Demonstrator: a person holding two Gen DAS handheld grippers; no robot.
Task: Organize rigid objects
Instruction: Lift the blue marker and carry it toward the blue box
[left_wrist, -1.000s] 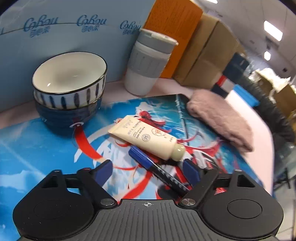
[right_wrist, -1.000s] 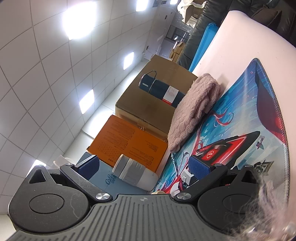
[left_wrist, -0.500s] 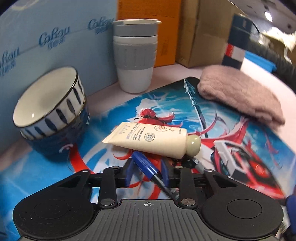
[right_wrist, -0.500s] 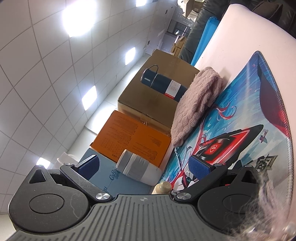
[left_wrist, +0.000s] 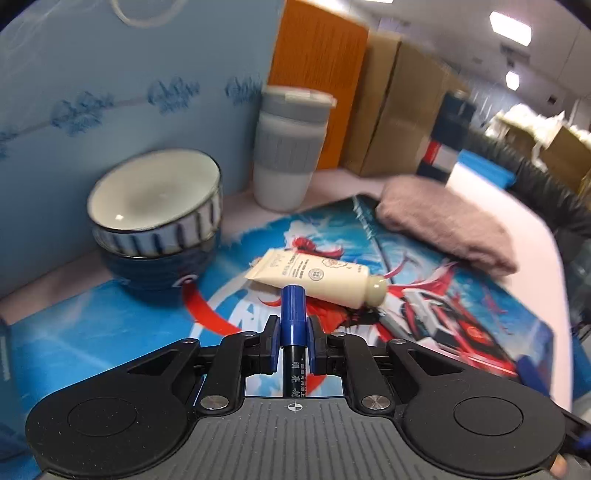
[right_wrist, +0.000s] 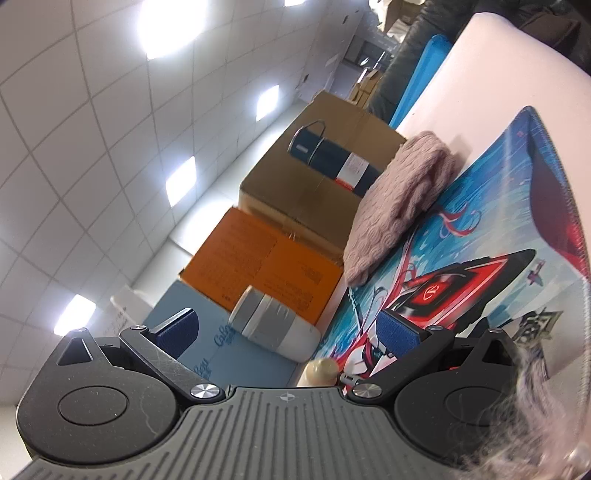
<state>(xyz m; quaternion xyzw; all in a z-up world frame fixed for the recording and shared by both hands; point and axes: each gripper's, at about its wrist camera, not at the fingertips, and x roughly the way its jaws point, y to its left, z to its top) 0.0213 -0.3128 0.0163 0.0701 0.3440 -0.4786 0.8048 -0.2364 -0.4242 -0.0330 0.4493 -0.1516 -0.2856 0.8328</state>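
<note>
One thin blue-capped black marker pen (left_wrist: 292, 325) is pinched tight in the left gripper (left_wrist: 291, 341). Next, carry it somewhere tidy. The right gripper (right_wrist: 291, 330) gapes, holding nothing.

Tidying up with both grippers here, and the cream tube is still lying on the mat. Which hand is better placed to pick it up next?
The right. The left gripper is shut on the blue marker, so it is occupied. The right gripper has its jaws open and empty, and the cream tube has its cap right at the bottom edge of the right wrist view.
</note>
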